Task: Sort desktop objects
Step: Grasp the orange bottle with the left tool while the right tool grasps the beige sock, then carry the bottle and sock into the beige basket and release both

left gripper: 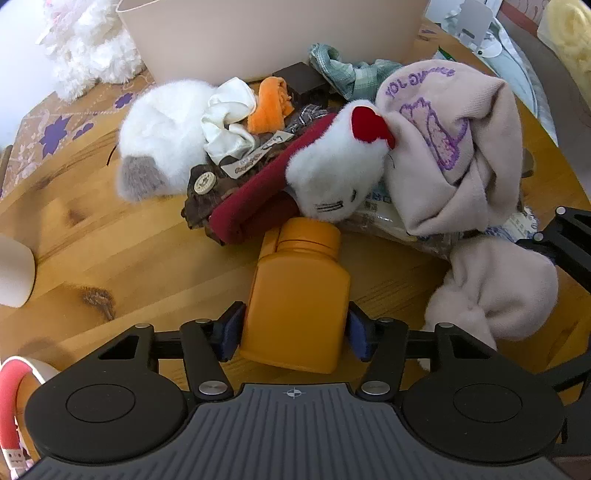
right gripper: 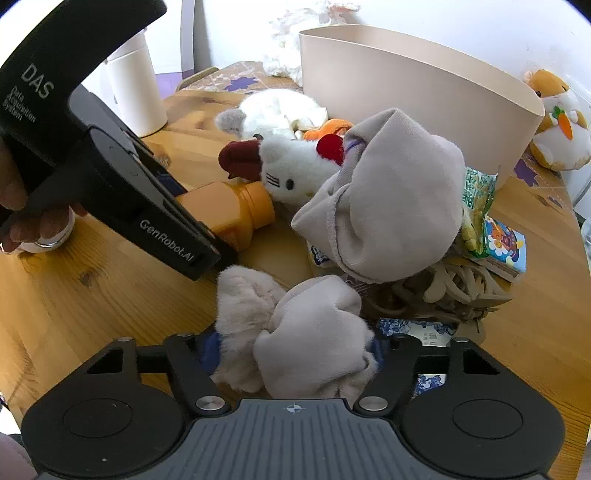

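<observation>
Left gripper (left gripper: 293, 332) jaws clamped on orange bottle (left gripper: 295, 295); right gripper (right gripper: 293, 350) jaws holding grey sock (right gripper: 314, 343). Lift both straight clear of pile, toward beige bin (right gripper: 406, 92).

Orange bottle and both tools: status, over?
Left tool shut on orange bottle, lying on table. Right tool shut on beige fleece sock. White cat plush touches bottle cap.

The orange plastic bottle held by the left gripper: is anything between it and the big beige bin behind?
Yes. The orange plastic bottle faces a pile: white cat plush toy and dark red cloth touch its cap, lying before the beige plastic bin.
</observation>
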{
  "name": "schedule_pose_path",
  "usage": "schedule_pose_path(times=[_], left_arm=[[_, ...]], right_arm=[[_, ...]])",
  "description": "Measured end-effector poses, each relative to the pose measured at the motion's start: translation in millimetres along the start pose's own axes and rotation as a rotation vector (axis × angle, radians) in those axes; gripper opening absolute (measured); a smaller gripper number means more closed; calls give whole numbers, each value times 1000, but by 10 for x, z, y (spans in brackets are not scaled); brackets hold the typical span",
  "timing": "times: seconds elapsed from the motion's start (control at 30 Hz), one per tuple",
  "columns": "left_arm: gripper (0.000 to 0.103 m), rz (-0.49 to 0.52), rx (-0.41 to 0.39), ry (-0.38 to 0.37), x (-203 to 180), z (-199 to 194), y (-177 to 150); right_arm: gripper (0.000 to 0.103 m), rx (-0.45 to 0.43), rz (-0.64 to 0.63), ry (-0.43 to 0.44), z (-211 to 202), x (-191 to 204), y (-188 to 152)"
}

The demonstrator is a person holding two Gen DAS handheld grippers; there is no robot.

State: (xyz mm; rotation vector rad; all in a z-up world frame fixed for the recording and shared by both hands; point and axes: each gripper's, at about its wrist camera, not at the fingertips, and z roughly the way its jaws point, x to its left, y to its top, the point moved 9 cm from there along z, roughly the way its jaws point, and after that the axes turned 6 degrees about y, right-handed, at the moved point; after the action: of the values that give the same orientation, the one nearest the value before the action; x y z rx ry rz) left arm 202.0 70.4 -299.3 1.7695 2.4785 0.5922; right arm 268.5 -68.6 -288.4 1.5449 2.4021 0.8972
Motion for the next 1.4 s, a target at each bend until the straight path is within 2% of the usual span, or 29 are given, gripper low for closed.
schedule_pose_path(times=[0.3,0.53,0.8,0.97,1.1,1.4], left_arm=[[55,-4,-12,0,8,-134,-68],[55,-10,-28,-2,81,-277,-131],[54,-29,-70,6,152,-508,-154],[54,-22,-110,6,194,-698,-38],[54,-21,-149,10,234,-859,97],[54,5,-274,46,384,-1223,593]], right_arm=[[53,-18,24,21,-140,-77,0],[52,-44,37,25,-384,-195,-9],[52,-121,43,31,-735,-289,155],[52,-177,45,18,-940,-366,317],[52,-247,10,-36,-1155,-453,508],[52,-357,-21,-130,-1449,-798,959]])
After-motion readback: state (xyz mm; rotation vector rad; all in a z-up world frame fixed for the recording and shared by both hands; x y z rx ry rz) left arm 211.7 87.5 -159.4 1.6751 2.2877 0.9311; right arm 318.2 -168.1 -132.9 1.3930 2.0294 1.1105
